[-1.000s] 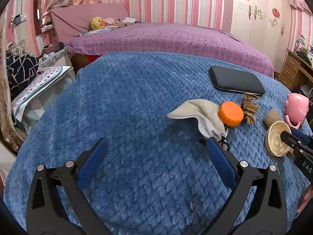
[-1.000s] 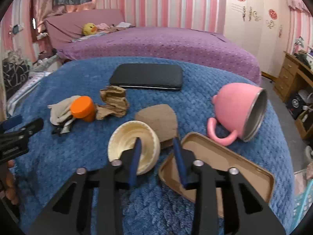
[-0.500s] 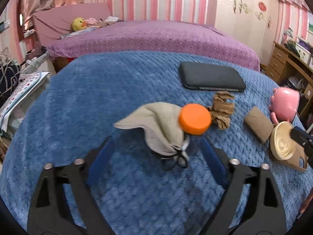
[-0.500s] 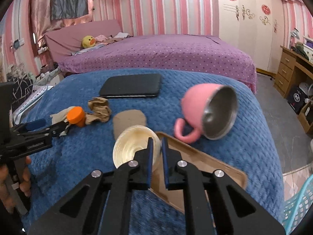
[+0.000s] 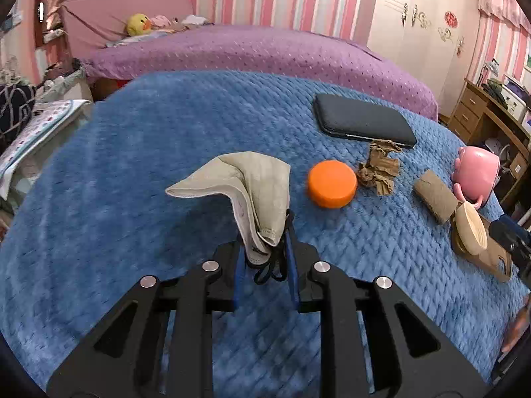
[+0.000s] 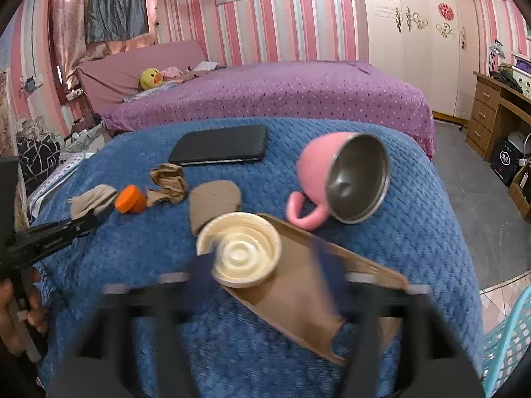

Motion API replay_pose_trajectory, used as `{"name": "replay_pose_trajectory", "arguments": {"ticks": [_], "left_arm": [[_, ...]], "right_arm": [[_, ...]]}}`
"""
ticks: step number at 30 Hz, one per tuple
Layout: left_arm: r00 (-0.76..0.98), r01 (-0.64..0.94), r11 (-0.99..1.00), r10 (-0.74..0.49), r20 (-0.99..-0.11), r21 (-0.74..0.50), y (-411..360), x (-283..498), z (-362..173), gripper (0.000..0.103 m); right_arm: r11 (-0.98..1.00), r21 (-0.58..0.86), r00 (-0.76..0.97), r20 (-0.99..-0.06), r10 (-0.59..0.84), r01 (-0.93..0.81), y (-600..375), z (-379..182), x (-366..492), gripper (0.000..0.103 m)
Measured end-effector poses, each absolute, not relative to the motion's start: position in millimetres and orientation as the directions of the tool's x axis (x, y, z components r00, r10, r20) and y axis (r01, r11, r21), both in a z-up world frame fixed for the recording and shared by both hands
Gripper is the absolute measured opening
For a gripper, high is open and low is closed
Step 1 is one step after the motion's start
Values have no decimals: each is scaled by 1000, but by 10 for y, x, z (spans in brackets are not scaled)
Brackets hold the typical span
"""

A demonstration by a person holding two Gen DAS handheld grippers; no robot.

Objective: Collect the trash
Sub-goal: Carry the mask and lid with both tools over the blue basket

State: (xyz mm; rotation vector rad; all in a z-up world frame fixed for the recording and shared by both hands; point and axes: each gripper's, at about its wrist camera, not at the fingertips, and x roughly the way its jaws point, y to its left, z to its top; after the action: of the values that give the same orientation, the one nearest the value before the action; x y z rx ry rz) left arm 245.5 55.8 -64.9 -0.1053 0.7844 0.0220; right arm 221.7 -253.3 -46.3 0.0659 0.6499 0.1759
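On a blue quilted blanket (image 5: 139, 152), the left gripper (image 5: 262, 265) has its jaws drawn close together on the lower end of a beige face mask (image 5: 245, 182), pinching the fabric and its dark ear loops between the blue pads. The rest of the mask rises out of the jaws and fans toward the left of the left wrist view, its upper fold clear of the blanket. Just to the mask's right sits an orange lid (image 5: 332, 184), apart from the jaws, with a crumpled brown paper scrap (image 5: 380, 172) beside it and a flattened cardboard tube (image 5: 434, 195) farther right. A black case (image 5: 363, 121) lies beyond them, near the blanket's far edge.

The right gripper (image 6: 265, 268) appears blurred, its jaws opening wide; the cream paper bowl (image 6: 240, 248) lies between its fingers, but the pads do not press on it. The bowl rests tilted on the near-left end of a brown cardboard tray (image 6: 298, 295), over which the gripper hangs. A pink mug (image 6: 338, 179) lies on its side just beyond the tray, its metal-lined mouth turned toward the camera. At the left edge of the right wrist view, a hand (image 6: 16, 308) grips the handle of the left gripper. A purple bedspread (image 6: 282, 93) fills the background.
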Motion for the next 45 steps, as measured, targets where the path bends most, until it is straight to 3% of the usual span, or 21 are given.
{"name": "replay_pose_trajectory", "arguments": {"ticks": [5,14,16,17,23,45], "left_arm": [[735,-88,996,72,-675,11,599,2338,-542,20],[732,-106,994,81,-677,4,666,2307,-517,20],[730,-108,994,74,-679,-9,666,2280,-510,20],[731,-107,994,75,-678,-6,649,2257,-491,20],[736,-100,995,91,-671,26,491,2107,-359,20],[778,81,997,-72,-625,-13,-647,1269,-18,20]], "right_arm": [[984,96,757,-629,174,-147,-2377,-529,2314,75],[979,137,714,-669,205,-153,-2355,-652,2485,76],[976,141,706,-673,218,-167,-2335,-665,2500,70],[973,148,702,-674,229,-175,-2332,-669,2505,61],[975,130,739,-636,221,-180,-2354,-582,2334,61],[1000,-3,829,-559,14,-19,-3306,34,1053,61]]}}
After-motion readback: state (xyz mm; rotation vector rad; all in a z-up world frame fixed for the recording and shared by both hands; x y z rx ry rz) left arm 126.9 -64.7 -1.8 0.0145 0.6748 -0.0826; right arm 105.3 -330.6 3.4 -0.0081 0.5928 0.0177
